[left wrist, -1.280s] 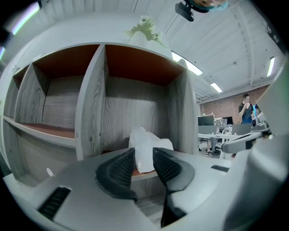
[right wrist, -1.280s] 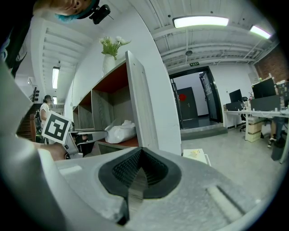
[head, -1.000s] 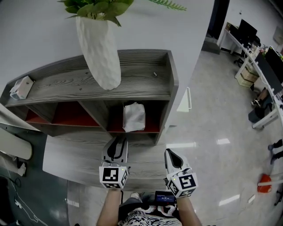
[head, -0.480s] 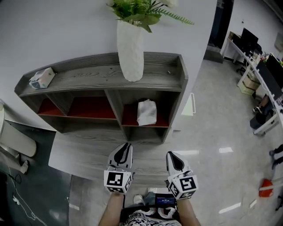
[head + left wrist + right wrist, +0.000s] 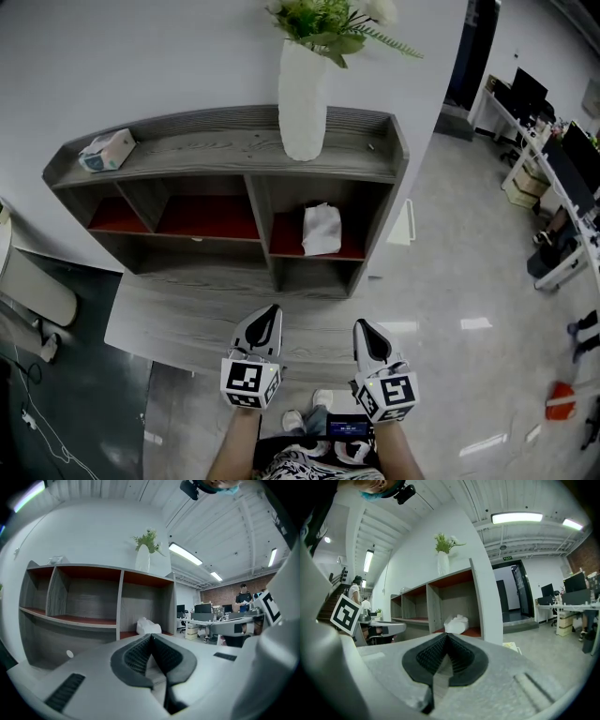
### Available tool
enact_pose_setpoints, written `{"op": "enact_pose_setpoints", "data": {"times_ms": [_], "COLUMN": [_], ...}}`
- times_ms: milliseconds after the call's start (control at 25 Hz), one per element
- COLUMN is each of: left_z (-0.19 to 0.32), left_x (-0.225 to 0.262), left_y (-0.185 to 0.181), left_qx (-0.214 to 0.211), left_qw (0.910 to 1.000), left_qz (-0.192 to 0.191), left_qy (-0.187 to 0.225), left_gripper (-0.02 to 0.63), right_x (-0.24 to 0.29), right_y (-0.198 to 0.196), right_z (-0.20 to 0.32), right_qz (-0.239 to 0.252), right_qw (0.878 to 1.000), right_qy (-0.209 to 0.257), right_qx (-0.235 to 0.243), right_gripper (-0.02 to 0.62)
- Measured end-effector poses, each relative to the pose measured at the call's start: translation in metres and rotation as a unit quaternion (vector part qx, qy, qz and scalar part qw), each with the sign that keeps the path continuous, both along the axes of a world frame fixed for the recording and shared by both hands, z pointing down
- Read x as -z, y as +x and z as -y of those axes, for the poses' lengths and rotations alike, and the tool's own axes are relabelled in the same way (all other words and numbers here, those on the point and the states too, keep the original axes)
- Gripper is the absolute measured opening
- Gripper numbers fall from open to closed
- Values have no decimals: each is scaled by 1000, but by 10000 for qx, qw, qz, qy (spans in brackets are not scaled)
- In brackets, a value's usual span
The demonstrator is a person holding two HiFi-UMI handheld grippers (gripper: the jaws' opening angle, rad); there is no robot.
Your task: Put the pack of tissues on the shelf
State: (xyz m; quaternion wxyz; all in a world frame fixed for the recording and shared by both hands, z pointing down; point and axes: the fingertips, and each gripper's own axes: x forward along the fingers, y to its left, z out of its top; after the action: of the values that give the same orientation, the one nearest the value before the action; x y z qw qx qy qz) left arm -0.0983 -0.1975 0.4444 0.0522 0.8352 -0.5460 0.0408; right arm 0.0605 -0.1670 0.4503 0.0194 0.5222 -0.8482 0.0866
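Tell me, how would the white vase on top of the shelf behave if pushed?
The vase looks tall and narrow, so it would probably tip rather than slide. It looks rigid, perhaps ceramic, so a fall could break it.

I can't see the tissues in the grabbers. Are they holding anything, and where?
Nothing is held. The left gripper and the right gripper are both shut and empty. The white crumpled pack of tissues lies in a compartment of the grey wooden shelf.

white vase (image 5: 303,108) w/ plant (image 5: 323,19) | small box (image 5: 108,150) far left | monitors (image 5: 525,80) far right
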Motion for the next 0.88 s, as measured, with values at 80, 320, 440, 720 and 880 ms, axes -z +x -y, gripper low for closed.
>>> {"op": "enact_pose_setpoints", "data": {"times_ms": [80, 320, 440, 720, 880], "left_z": [-1, -2, -1, 2, 3], "left_x": [0, 3, 8, 1, 0], "left_y": [0, 2, 3, 4, 4], "left_qx": [-46, -231, -309, -427, -453], "left_qw": [10000, 9990, 9981, 9967, 9967], "left_qz": [-41, -391, -540, -670, -642], "left_qy": [-10, -30, -37, -185, -216], "left_gripper": [8, 8, 7, 8, 7], "right_x": [1, 4, 5, 7, 6], "right_y": [-1, -2, -1, 2, 5], "right_z": [-2, -4, -3, -2, -4], "right_qz": [-33, -96, -121, -141, -125], "right_qw": [10000, 9999, 9999, 9998, 9997], "right_qy": [29, 48, 62, 71, 59], "right_qx": [-5, -48, -61, -123, -189], "right_gripper": [5, 5, 5, 5, 5]}}
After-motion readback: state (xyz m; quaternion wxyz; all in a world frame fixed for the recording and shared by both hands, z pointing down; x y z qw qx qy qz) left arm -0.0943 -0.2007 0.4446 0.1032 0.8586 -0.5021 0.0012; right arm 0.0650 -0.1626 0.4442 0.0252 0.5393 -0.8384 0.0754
